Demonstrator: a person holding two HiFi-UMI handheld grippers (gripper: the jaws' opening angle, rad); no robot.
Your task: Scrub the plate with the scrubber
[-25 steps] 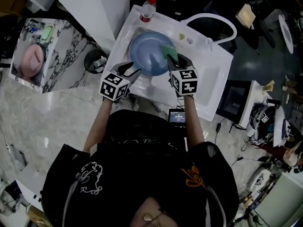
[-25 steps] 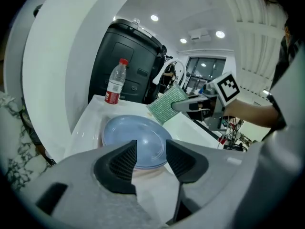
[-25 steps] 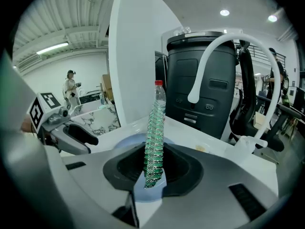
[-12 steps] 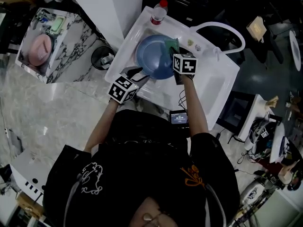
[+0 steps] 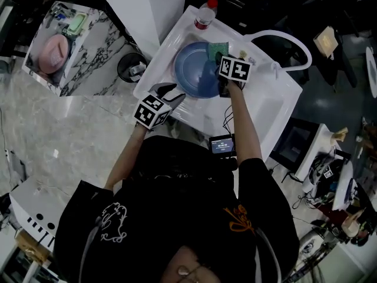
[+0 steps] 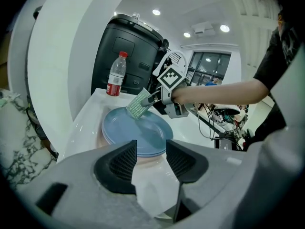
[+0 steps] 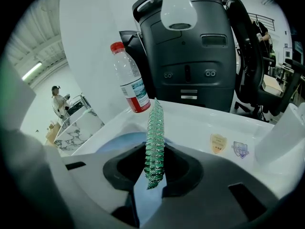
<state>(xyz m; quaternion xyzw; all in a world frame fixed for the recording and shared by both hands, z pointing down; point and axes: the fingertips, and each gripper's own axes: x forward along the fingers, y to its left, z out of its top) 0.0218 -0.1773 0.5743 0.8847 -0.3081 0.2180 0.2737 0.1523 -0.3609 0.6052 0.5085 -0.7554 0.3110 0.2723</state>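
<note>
Right gripper view, centre: right tool (image 7: 153, 170) is pinching the scrubber (image 7: 155, 132) upright for wiping the plate (image 5: 196, 71); left tool (image 6: 150, 160) is hanging released, empty.

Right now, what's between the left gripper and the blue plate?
Only bare white sink. The left gripper view shows it running from the open left gripper to the blue plate.

The far corner of the sink (image 5: 268, 108) is taken by a bottle (image 5: 205, 15); room is left right of the plate (image 5: 194, 72).
</note>
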